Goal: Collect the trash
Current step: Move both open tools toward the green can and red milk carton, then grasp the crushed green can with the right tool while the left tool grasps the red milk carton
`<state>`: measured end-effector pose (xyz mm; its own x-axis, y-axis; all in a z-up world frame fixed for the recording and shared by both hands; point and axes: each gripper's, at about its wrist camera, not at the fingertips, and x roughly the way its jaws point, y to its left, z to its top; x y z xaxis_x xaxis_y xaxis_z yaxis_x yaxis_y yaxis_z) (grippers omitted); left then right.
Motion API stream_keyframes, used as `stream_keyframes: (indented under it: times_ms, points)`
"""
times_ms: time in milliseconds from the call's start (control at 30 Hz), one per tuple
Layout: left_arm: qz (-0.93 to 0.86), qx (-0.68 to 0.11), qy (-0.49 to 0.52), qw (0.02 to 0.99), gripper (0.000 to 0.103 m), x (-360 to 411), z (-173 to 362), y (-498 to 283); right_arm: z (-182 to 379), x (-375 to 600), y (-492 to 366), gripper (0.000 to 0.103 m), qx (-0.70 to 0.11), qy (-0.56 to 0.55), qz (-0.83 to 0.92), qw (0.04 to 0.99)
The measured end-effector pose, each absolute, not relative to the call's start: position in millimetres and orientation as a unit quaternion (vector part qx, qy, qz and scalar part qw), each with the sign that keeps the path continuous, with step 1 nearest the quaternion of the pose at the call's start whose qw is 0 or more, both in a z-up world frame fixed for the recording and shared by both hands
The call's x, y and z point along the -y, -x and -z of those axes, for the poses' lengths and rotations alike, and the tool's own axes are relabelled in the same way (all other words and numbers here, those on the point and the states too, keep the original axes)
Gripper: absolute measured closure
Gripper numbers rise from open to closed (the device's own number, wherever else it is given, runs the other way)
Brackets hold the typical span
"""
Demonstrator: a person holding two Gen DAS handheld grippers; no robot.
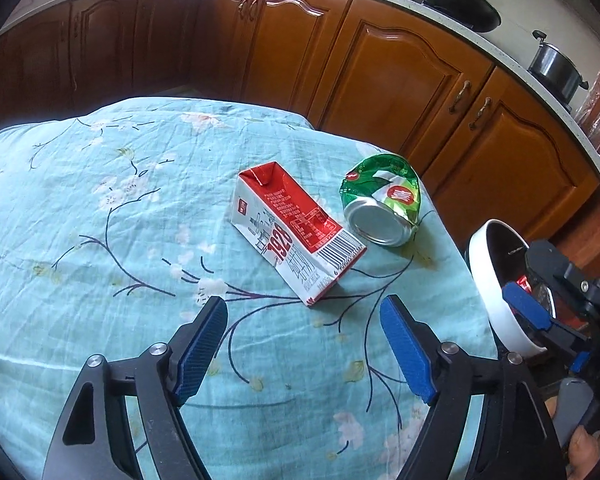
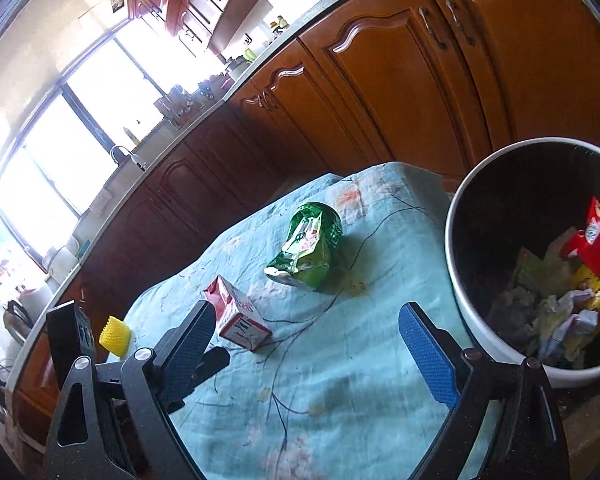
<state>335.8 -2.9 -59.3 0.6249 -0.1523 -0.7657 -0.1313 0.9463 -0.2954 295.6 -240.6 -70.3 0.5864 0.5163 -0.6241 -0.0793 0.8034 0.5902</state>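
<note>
A red and white milk carton (image 1: 296, 236) lies on its side on the light blue flowered tablecloth (image 1: 100, 240). A crushed green can (image 1: 382, 202) lies just right of it. My left gripper (image 1: 304, 344) is open and empty, hovering just short of the carton. A white trash bin (image 2: 540, 264) with a dark inside holds several pieces of trash beside the table's right edge. My right gripper (image 2: 308, 344) is open and empty above the cloth, left of the bin. The carton (image 2: 240, 318) and can (image 2: 308, 252) lie ahead of it. The right gripper (image 1: 532, 308) also shows by the bin (image 1: 496, 300) in the left wrist view.
Brown wooden kitchen cabinets (image 1: 380, 64) run behind the table under a pale counter with a wok (image 1: 460, 4) and a pot (image 1: 556, 68). A yellow spiky object (image 2: 115, 336) shows at the left in the right wrist view. Bright windows (image 2: 60, 140) lie far left.
</note>
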Motion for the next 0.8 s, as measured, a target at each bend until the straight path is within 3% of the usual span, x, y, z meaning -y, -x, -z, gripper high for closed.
stream_keyframes:
  times_ms: [267, 500, 533, 600, 667, 800]
  points:
    - [-0.032, -0.434, 0.168, 0.884, 0.022, 14, 68, -366, 97, 224, -356, 0.008, -0.469, -0.283, -0.171, 0.819]
    - [-0.053, -0.433, 0.147, 0.888, 0.022, 13, 77, -381, 115, 210, -386, 0.018, -0.495, -0.273, -0.164, 0.809]
    - [-0.052, -0.429, 0.142, 0.891, 0.025, 12, 77, -379, 117, 206, -389, 0.021, -0.500, -0.263, -0.165, 0.808]
    - [-0.036, -0.422, 0.139, 0.895, 0.042, 9, 76, -376, 124, 204, -390, 0.026, -0.511, -0.259, -0.166, 0.803]
    - [-0.015, -0.423, 0.137, 0.895, 0.065, 6, 77, -372, 133, 202, -392, 0.036, -0.520, -0.264, -0.168, 0.795]
    - [0.006, -0.421, 0.126, 0.898, 0.067, -3, 76, -363, 136, 204, -388, 0.066, -0.515, -0.271, -0.172, 0.795]
